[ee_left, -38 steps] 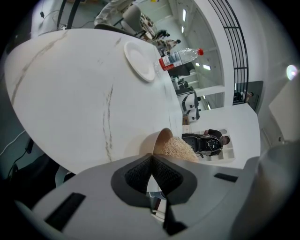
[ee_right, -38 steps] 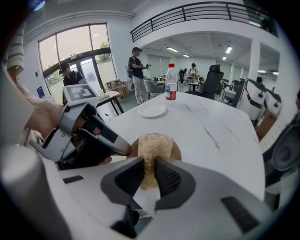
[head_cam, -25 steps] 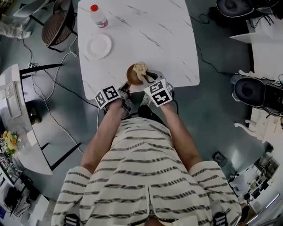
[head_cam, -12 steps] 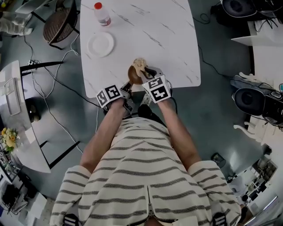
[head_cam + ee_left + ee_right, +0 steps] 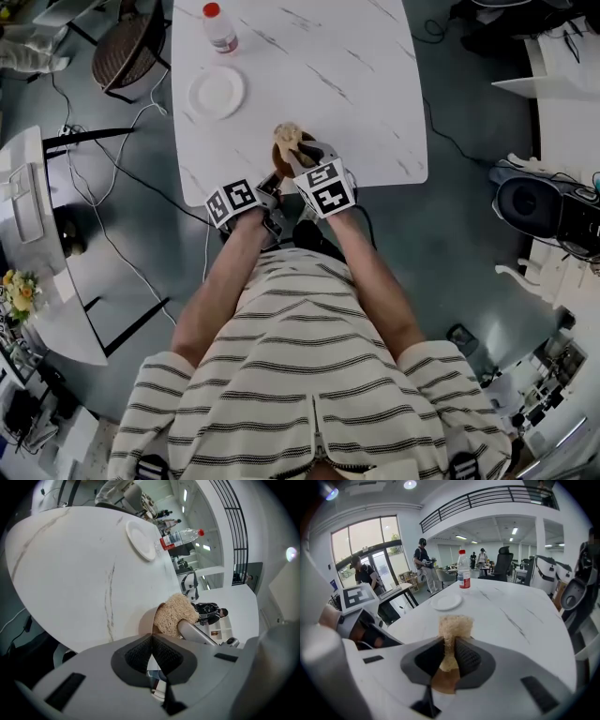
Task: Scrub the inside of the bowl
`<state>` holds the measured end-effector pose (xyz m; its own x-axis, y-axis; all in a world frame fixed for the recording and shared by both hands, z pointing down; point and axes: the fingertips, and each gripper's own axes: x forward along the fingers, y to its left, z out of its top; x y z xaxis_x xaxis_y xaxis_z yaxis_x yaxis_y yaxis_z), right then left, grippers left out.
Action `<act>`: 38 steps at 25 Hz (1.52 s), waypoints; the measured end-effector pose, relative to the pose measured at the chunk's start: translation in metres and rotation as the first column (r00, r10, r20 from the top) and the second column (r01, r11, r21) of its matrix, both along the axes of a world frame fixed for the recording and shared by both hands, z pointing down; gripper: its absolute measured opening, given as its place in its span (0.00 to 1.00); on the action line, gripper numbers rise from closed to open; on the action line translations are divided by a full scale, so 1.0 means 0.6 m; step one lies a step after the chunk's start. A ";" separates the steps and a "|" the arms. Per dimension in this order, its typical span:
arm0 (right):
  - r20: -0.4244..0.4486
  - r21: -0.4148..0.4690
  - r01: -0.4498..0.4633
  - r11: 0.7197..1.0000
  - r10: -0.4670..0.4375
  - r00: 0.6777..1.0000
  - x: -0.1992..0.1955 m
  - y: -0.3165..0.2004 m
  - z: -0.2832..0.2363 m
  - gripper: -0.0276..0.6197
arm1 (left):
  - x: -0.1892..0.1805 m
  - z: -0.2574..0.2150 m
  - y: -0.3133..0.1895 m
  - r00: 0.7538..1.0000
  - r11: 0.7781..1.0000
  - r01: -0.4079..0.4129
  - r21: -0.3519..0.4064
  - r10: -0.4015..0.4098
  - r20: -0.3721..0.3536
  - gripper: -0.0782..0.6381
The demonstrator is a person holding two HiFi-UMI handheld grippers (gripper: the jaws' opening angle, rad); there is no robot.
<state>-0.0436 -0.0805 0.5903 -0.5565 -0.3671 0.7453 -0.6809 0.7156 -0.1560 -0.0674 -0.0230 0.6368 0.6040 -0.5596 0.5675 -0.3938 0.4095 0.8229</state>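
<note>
A small brown bowl [image 5: 277, 161] sits near the front edge of the white marble table [image 5: 356, 112]. My right gripper [image 5: 296, 156] reaches over it from the right and is shut on a tan loofah scrubber [image 5: 287, 136], which sits in the bowl. In the right gripper view the scrubber [image 5: 454, 626] sticks up between the pads, with the bowl [image 5: 443, 682] showing brown below. My left gripper [image 5: 271, 186] is at the bowl's near left side. In the left gripper view its pads [image 5: 164, 653] are shut on the bowl's rim [image 5: 149, 623], with the scrubber [image 5: 174, 615] just beyond.
A white plate [image 5: 216, 92] and a red-capped water bottle [image 5: 219, 26] stand at the table's far left. A wicker chair [image 5: 127, 56] is beside that corner. Cables run over the floor on the left. The table's front edge lies just under my grippers.
My right gripper has moved the scrubber a little to the left across the bowl. The left gripper and the bowl have stayed in place.
</note>
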 end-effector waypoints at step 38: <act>0.005 -0.098 0.045 0.994 -0.045 0.999 0.054 0.077 0.020 0.15 | 0.007 0.000 0.004 1.000 1.000 0.001 0.015 -0.001 0.006 0.12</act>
<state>-0.0111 -0.0342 0.6022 -0.5734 -0.2666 0.7747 -0.6475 0.7268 -0.2292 -0.0633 -0.0205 0.6368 0.5999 -0.5685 0.5629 -0.3985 0.3977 0.8264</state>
